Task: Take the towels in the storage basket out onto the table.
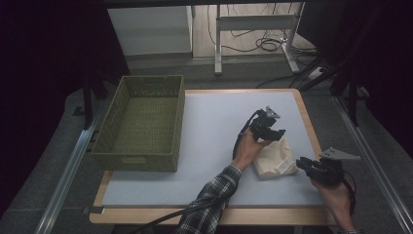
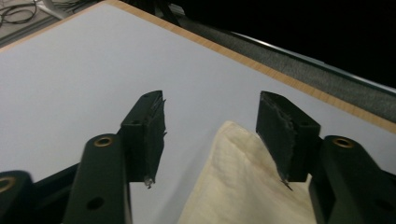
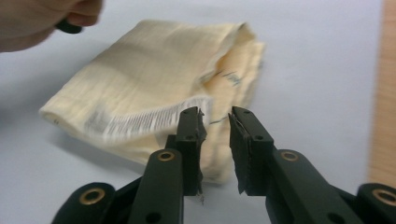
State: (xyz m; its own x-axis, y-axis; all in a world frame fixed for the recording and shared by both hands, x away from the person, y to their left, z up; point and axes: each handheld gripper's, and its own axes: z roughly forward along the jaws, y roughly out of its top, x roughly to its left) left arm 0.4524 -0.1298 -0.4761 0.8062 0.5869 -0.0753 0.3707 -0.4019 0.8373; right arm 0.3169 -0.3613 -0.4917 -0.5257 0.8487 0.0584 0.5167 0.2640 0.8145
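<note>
A folded cream cloth [image 1: 275, 158] lies on the white table top [image 1: 209, 141] near its right edge. My left gripper [image 1: 273, 134] hovers just beyond the cloth's far end, held by a hand in a plaid sleeve. In the left gripper view that gripper [image 2: 211, 98] stands open, with the cloth's corner [image 2: 233, 186] below the gap and clear of both pads. My right gripper [image 1: 303, 164] sits just right of the cloth. Its jaws [image 3: 215, 112] stand a narrow gap apart with nothing between them, and the cloth [image 3: 154, 88] with its printed label [image 3: 140, 119] lies just ahead.
A green woven basket [image 1: 136, 161], with nothing in it, stands on the table's left side. The wooden table edge [image 1: 311, 131] runs close to the right of the cloth. A hand [image 3: 42, 18] shows at the upper left of the right gripper view.
</note>
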